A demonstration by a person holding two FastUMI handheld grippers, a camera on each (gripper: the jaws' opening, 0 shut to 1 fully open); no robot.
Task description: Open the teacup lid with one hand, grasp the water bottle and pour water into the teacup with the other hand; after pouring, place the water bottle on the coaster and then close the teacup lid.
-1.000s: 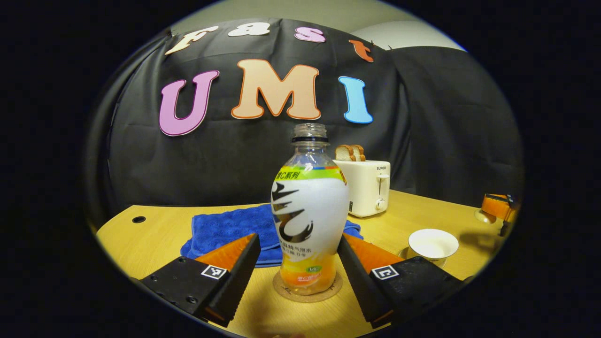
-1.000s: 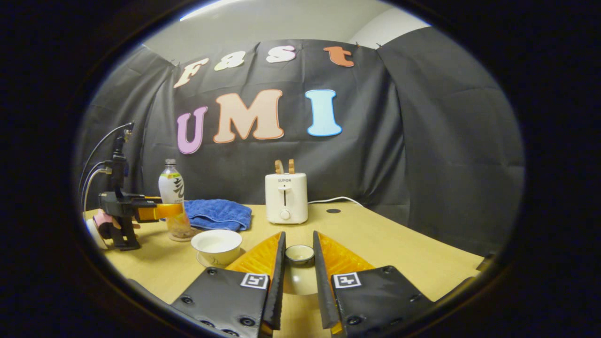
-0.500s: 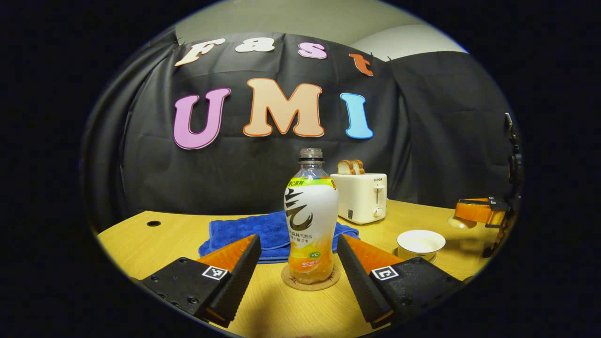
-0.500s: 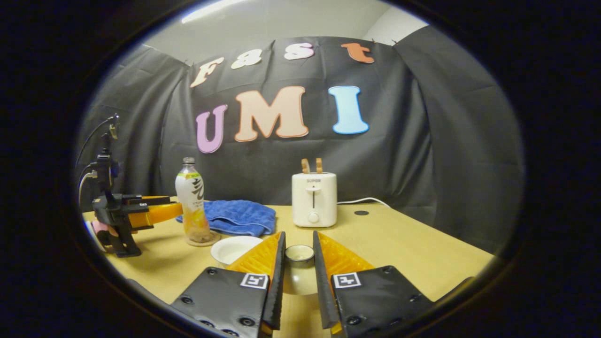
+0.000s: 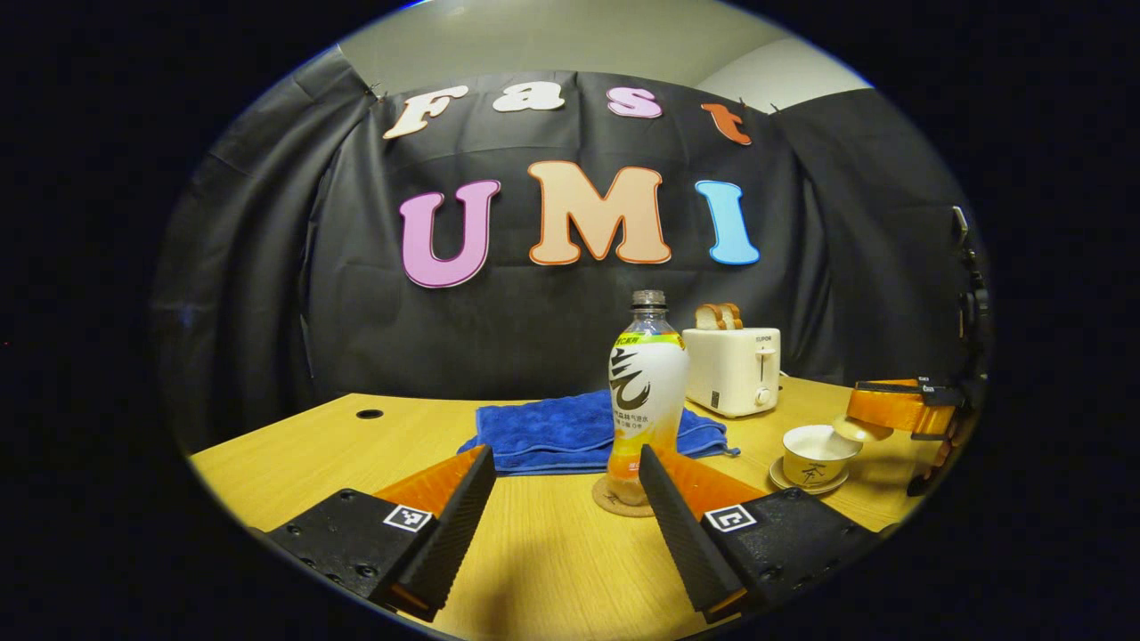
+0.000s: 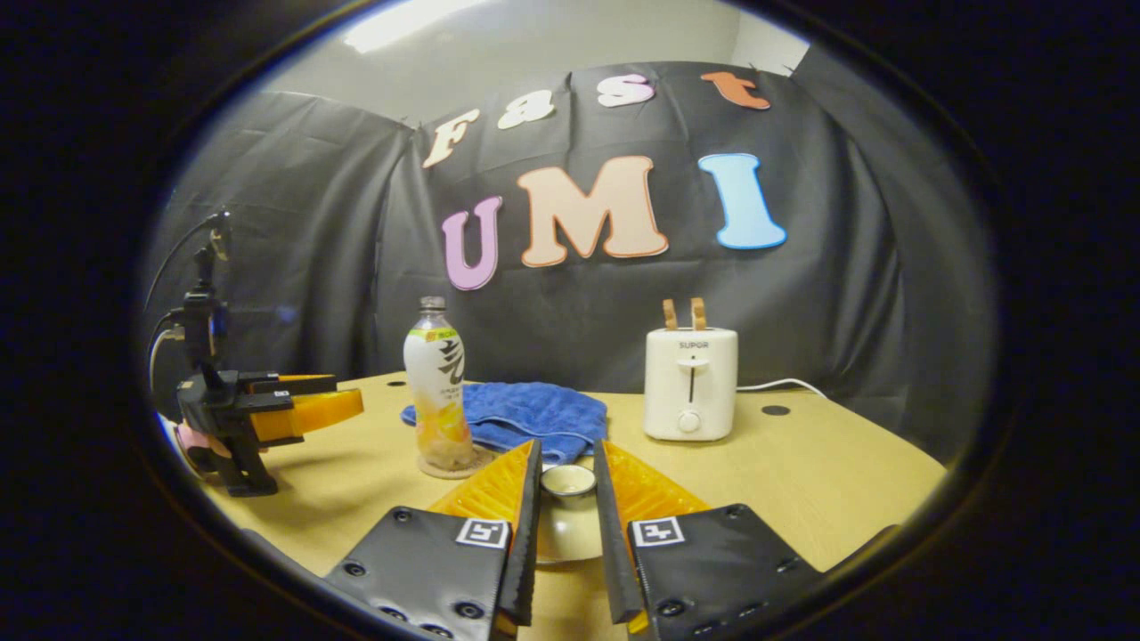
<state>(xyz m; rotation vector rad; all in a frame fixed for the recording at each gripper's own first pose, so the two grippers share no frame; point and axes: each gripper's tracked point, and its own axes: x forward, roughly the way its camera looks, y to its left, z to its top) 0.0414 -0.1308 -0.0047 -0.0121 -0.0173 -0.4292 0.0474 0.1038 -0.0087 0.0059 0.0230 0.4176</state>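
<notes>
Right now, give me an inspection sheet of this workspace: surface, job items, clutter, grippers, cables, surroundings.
Surface: wooden table, with round holes in the top.
Job's things: water bottle, uncapped, upright on the cork coaster; teacup on its saucer, uncovered; teacup lid held by its knob.
Clutter: blue towel behind the bottle; white toaster with two bread slices.
Grippers: left gripper open, short of the bottle; right gripper shut on the lid knob, beside the cup.
Cables: white cord behind the toaster; cables at the left gripper's rear.
Surroundings: black cloth wall, pale wall above.
</notes>
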